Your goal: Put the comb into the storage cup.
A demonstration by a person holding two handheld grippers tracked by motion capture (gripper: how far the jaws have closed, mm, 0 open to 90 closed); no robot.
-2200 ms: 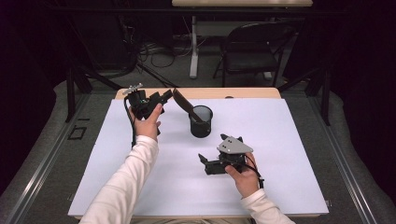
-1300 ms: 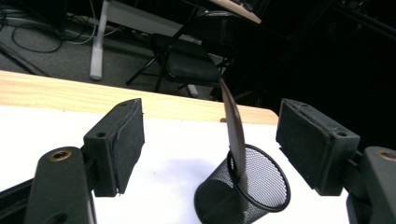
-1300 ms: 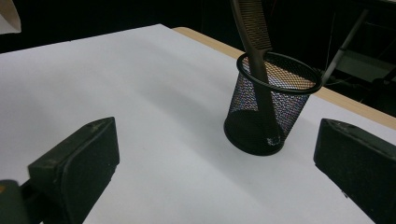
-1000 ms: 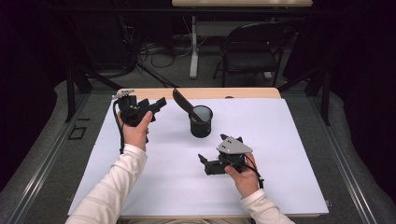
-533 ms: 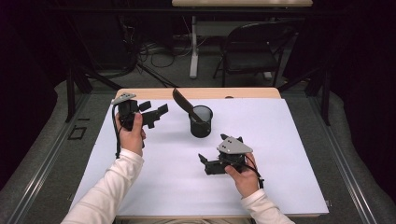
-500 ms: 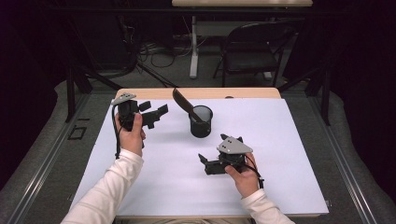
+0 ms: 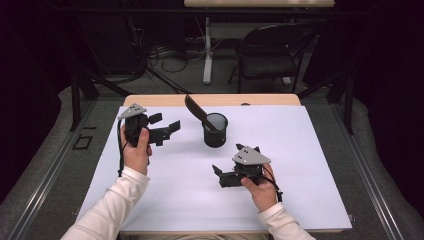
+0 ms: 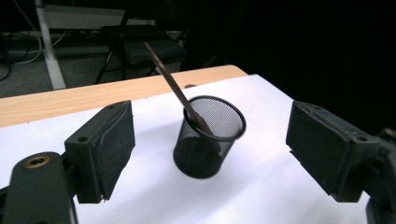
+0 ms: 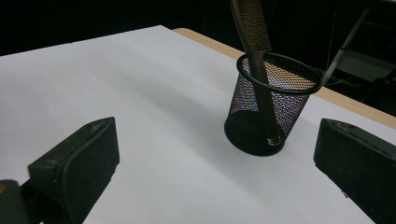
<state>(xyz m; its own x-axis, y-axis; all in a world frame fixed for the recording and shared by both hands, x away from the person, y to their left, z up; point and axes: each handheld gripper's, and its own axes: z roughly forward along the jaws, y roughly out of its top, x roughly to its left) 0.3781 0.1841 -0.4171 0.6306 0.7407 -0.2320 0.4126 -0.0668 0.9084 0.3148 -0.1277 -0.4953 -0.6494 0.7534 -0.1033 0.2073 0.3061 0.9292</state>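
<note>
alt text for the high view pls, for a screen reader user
A black mesh cup stands upright on a white-covered table, a dark comb leaning out of it toward the left. The left claw is held open left of the cup, the right claw in front of it; both are empty.

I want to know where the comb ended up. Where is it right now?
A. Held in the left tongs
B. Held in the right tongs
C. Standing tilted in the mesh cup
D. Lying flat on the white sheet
C: the comb leans against the rim of the mesh cup, its lower end inside, and both tongs are open and apart from it.
</note>
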